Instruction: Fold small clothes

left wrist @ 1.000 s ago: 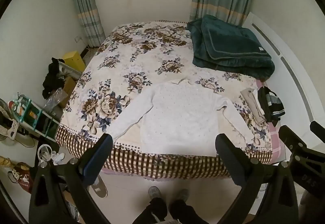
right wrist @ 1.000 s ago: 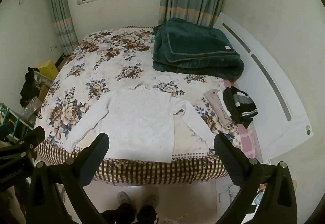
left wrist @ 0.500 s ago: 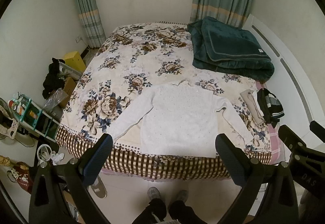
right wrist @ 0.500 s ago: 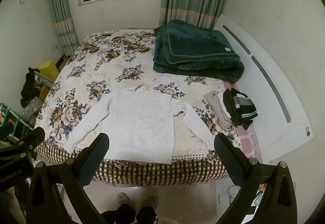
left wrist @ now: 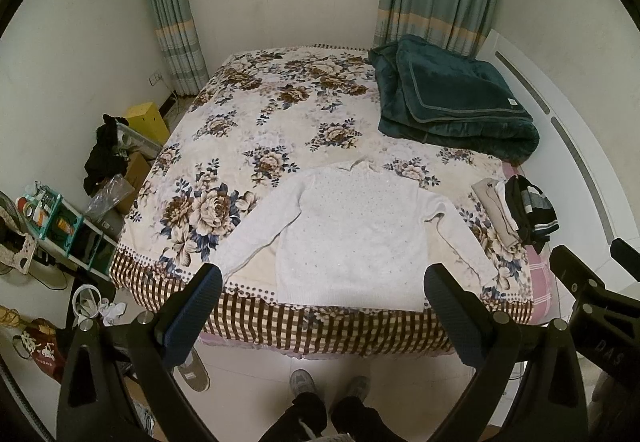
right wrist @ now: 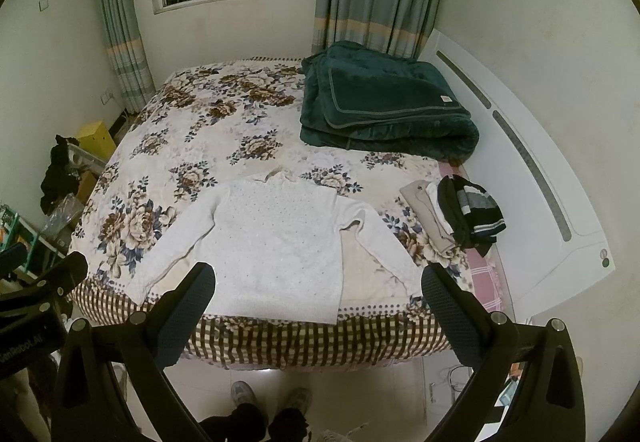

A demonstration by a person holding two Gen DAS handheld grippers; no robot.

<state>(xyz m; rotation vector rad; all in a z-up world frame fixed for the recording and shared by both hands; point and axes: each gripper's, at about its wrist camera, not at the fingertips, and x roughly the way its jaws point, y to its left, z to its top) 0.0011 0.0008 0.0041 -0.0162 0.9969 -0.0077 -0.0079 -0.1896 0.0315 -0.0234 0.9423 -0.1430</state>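
Near the bed's (left wrist: 256, 113) foot edge lies a white sweater (left wrist: 352, 234), flat, sleeves spread. Just right sits a small clothes pile (left wrist: 516, 209); farther back, a folded green blanket (left wrist: 452, 97). Left gripper (left wrist: 322, 316) and right gripper (right wrist: 318, 312) hover released, empty.

The bed (left wrist: 280, 113) wears a floral cover with a brown checked hem. A white sweater (left wrist: 352, 238) lies flat at its 6 o'clock edge, sleeves spread. A folded dark green blanket (left wrist: 452, 101) sits at 1 o'clock. At 3 o'clock rests a small pile of clothes (left wrist: 516, 209), seemingly beige, white and striped black.
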